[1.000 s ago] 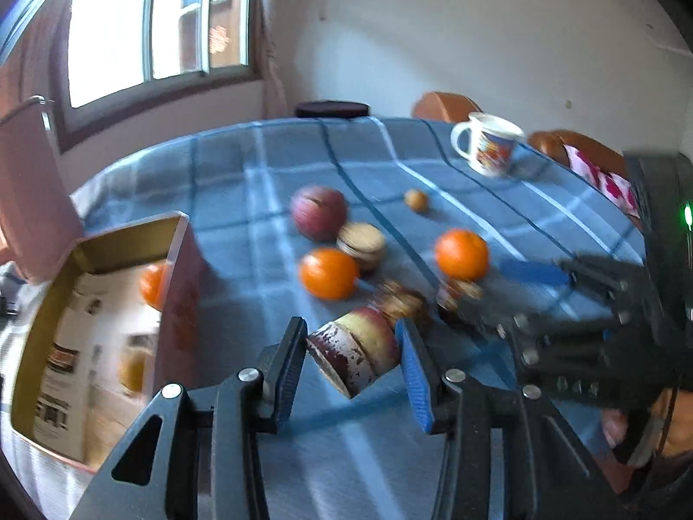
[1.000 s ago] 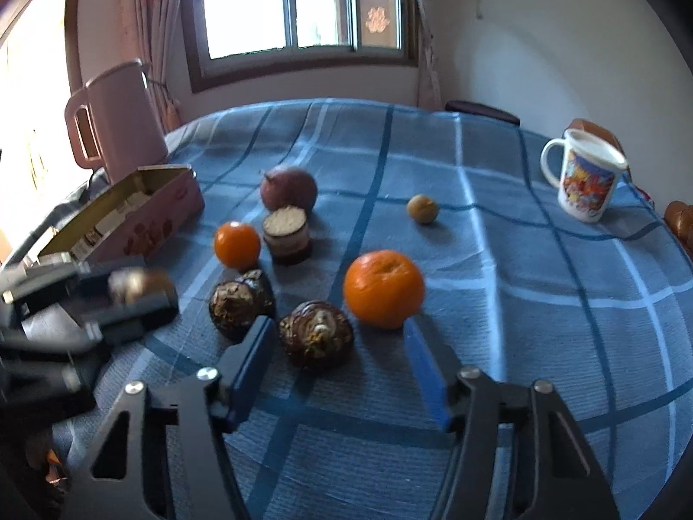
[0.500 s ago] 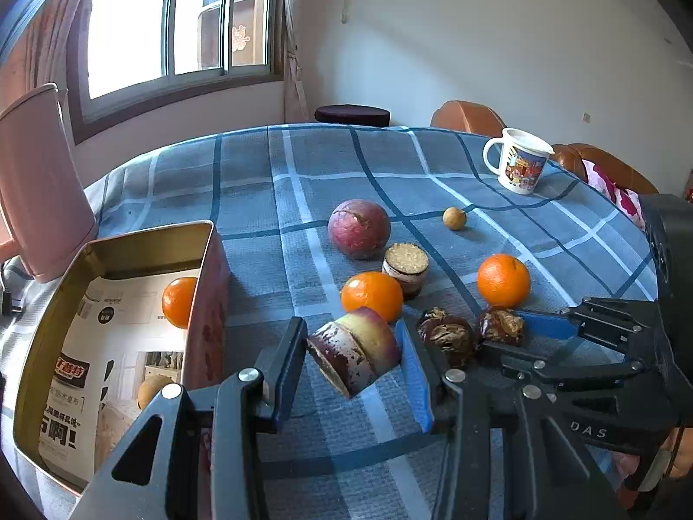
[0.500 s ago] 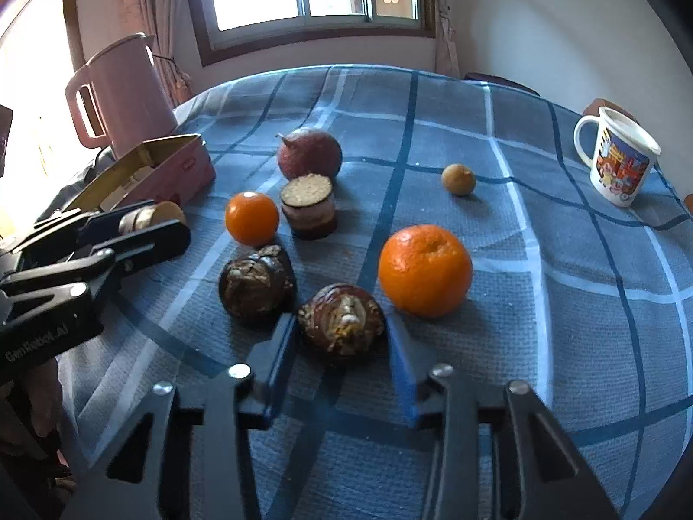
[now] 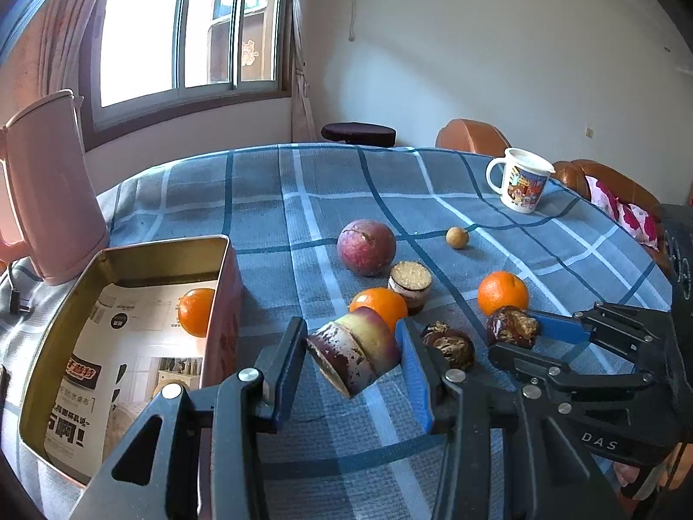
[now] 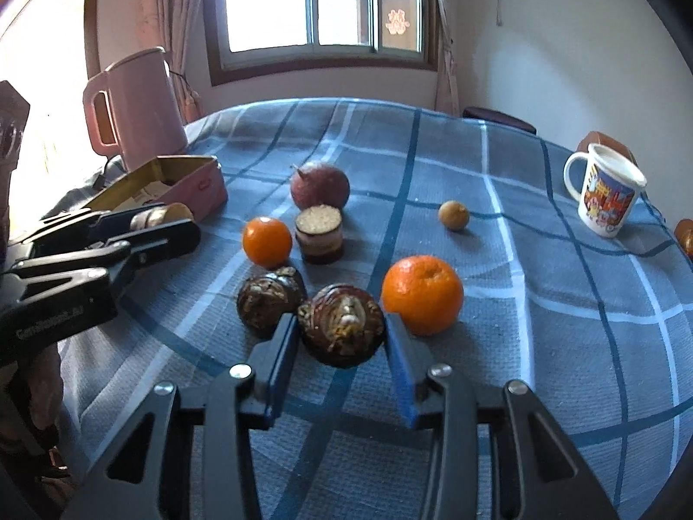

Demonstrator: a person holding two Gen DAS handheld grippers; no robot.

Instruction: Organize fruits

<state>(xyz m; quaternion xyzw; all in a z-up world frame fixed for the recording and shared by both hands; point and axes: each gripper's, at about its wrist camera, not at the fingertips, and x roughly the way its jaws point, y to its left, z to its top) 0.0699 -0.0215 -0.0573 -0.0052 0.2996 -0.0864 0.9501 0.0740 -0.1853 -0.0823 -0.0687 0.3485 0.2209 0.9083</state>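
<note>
Left gripper [image 5: 353, 362]: a cut sugarcane piece [image 5: 353, 357] is pinched, held near the tin's right wall.
Right gripper [image 6: 342, 338]: jaws closed against one water chestnut [image 6: 341, 325].
Tablecloth [image 6: 541, 325]: two oranges, second chestnut [image 6: 268, 301], one passion fruit [image 6: 319, 185], one longan [image 6: 453, 215].
Tin [image 5: 65, 316]: one orange [image 5: 195, 312] is seen.

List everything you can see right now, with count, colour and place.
Oranges: 3, orange; one in the tin, two on the cloth.
Round fruit: 1, dark red; mid-table.
Cut stalk pieces: 2, purple-skinned; one standing mid-table, one held in left gripper.
Knobbly bulbs: 2, dark brown; one on the cloth, one between the right fingers.
Small ball-shaped fruit: 1, tan; toward the mug.
Tin: 1, gold inside, pink outside; left edge.
Mug: 1, white, printed; right.
Jug: 1, pink; behind the tin.
Tablecloth: 1, blue plaid.
Left gripper: black, blue pads.
Right gripper: the same.
</note>
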